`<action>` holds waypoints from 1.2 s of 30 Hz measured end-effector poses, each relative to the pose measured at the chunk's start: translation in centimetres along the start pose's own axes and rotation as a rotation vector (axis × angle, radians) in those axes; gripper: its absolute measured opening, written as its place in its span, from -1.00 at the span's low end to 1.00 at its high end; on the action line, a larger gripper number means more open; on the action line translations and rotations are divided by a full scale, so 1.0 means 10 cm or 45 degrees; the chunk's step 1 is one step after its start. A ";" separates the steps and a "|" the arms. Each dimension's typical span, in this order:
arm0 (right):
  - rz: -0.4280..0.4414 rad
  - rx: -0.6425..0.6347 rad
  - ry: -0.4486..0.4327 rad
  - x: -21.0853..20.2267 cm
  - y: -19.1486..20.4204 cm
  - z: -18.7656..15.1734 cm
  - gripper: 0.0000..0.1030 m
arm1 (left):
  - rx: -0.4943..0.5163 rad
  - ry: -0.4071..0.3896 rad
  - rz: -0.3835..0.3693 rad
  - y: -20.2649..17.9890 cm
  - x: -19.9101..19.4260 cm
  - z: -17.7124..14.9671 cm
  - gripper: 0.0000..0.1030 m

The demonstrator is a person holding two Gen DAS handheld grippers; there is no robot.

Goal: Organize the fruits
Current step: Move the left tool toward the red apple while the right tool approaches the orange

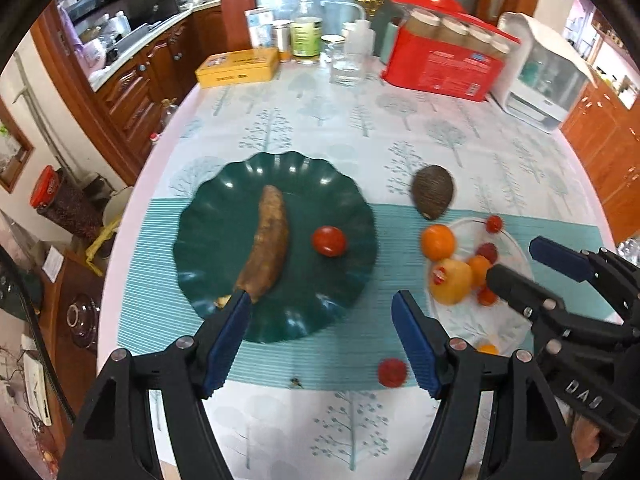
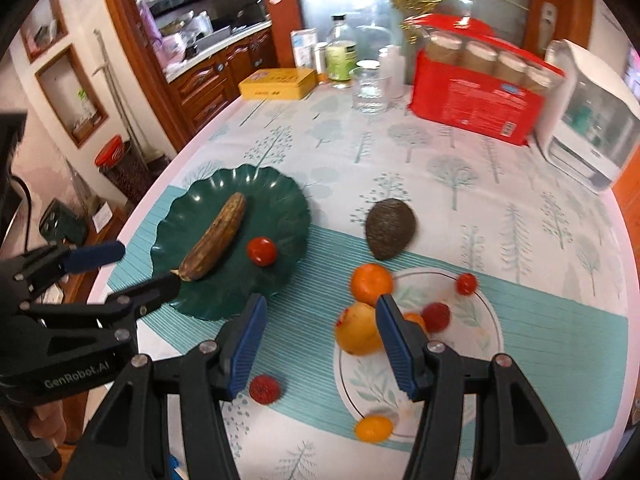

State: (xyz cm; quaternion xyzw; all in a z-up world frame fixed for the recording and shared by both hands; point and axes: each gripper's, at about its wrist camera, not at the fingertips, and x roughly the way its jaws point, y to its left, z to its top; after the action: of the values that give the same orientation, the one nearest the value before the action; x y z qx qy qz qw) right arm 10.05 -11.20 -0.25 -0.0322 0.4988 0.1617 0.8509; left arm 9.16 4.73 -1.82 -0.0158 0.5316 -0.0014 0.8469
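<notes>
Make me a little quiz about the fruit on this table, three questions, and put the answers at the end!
1. True or false: the brown banana lies on the green plate.
2. Which fruit sits on the tablecloth beyond the white plate, not on any plate? A) the dark avocado B) a pineapple C) a watermelon
3. Fill in: the small round fruit beside the banana is a red ____.

Key
1. True.
2. A.
3. Tomato.

Bonus fact: the left gripper and the right gripper both have nothing between their blue pads.
</notes>
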 end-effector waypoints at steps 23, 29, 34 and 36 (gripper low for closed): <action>-0.084 0.047 0.046 -0.13 -0.42 -0.95 0.11 | 0.153 0.051 -0.106 -0.56 0.35 -0.64 0.57; -0.038 0.092 0.121 0.15 -0.48 -1.16 0.11 | 0.129 0.118 -0.131 -0.55 0.67 -0.81 0.57; -0.005 0.127 0.166 0.34 -0.54 -1.26 0.10 | 0.092 0.179 -0.146 -0.53 0.90 -0.92 0.57; 0.004 0.127 0.172 0.39 -0.54 -1.28 0.10 | 0.078 0.189 -0.148 -0.53 0.96 -0.94 0.57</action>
State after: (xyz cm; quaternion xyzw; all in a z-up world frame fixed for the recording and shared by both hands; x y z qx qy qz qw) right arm 2.74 -18.16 -10.63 0.0002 0.5627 0.1355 0.8155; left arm 4.95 -1.03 -14.39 -0.0205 0.5907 -0.0680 0.8038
